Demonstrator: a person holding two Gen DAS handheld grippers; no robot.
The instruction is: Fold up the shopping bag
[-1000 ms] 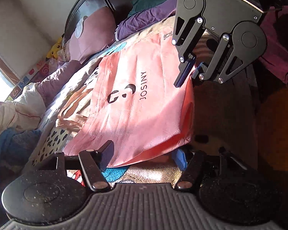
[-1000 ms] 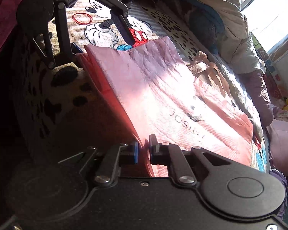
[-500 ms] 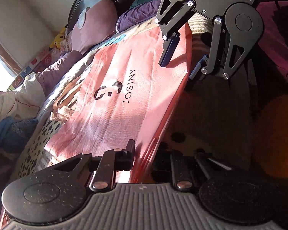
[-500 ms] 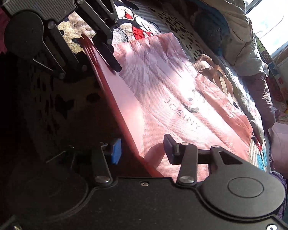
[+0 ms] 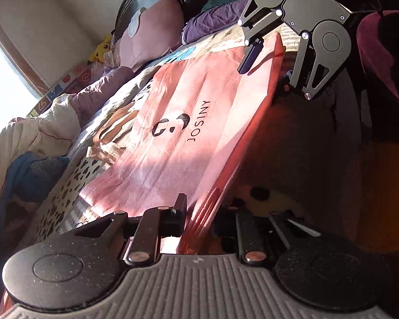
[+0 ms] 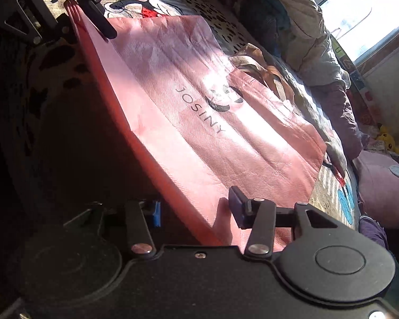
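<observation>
On the bed, over a spotted blanket (image 5: 66,202) with cartoon mouse prints, lies the pink shopping bag (image 5: 188,138). It lies flat, with the word JOSINY and a dark logo on its upper face, and its tan handles (image 6: 268,74) rest on the blanket at the side toward the window. One long edge of the bag is lifted a little, and both grippers are at this edge, one at each end.

The left gripper (image 5: 199,218) is closed narrow on the near corner of this edge; the red folded layers pass between its fingers. The right gripper (image 6: 194,210) is at the other end. Its jaws are opening, and the edge of the bag is between them, but the blue pads do not press it. A purple pillow (image 5: 149,37) and a yellow plush toy (image 5: 99,51) are near the headboard.
</observation>
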